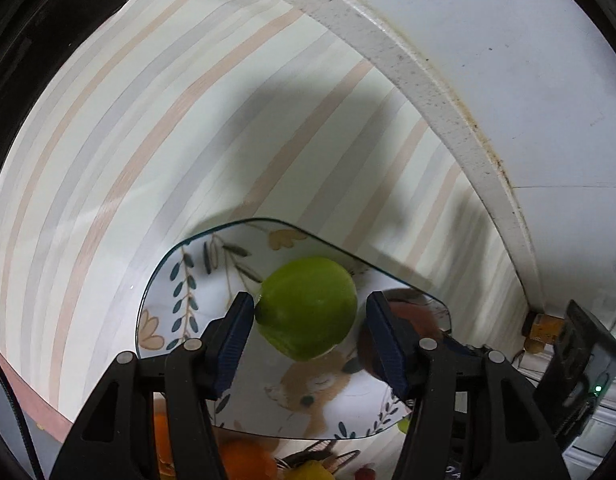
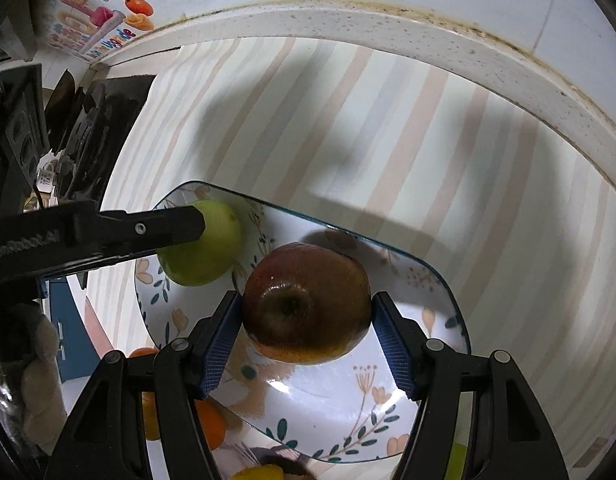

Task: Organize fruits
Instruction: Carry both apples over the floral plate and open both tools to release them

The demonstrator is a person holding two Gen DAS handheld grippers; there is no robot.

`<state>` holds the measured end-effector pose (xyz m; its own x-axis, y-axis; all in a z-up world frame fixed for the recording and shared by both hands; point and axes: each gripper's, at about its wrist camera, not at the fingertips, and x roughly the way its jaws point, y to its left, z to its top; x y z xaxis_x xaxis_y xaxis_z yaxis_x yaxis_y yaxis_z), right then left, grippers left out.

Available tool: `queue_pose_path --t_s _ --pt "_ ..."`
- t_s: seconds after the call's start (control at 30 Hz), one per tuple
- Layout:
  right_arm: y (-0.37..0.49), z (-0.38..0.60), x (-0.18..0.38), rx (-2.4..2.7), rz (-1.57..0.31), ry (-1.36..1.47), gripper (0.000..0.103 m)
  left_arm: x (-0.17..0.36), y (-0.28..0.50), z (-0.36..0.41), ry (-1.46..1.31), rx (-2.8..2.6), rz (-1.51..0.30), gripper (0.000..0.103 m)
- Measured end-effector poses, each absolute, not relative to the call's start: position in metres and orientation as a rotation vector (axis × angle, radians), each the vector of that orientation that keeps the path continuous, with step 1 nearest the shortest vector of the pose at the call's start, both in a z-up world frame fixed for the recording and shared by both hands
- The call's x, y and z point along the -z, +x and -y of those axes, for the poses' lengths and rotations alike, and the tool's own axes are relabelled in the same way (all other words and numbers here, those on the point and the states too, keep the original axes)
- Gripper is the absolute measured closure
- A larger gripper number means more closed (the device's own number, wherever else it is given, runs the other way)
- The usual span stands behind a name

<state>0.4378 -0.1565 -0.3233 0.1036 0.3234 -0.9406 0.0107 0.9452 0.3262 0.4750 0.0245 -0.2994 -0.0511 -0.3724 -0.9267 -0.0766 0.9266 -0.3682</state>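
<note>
A green apple [image 1: 308, 308] sits between the blue pads of my left gripper [image 1: 310, 304], which is shut on it just above a rounded plate [image 1: 176, 320] painted with leaves and a deer. Behind the left gripper's right finger, part of a red apple [image 1: 422, 316] shows. In the right wrist view, my right gripper [image 2: 307, 300] is shut on that red apple [image 2: 304, 300], stem hollow facing the camera, over the same plate [image 2: 412, 300]. To its left, one finger of the left gripper [image 2: 168, 226] lies across the green apple [image 2: 212, 252].
The plate rests on a striped cloth [image 1: 148, 120] bounded by a speckled white ledge [image 1: 388, 52] and wall. Oranges [image 2: 212, 420] and a yellow fruit [image 2: 260, 472] lie at the plate's near edge. A black appliance [image 2: 88, 128] stands at far left.
</note>
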Motion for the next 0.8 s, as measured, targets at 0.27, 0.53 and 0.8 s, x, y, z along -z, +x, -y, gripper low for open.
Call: queue_pose_path --t_s 0.27,0.53,0.8 --pt "0.443 0.153 0.329 -0.217 -1.495 0.328 0.024 0.305 0.478 -0.024 -0.309 0.24 -1.63 0.048" --pt "0.426 0.161 0.308 -0.114 -1.457 0.312 0.009 0.285 0.462 -0.022 -0.185 0.171 -1.527 0.043" --pt "0.379 0.167 0.279 0.01 -1.421 0.187 0.005 0.252 0.412 -0.034 -0.037 0.103 -1.389 0.008"
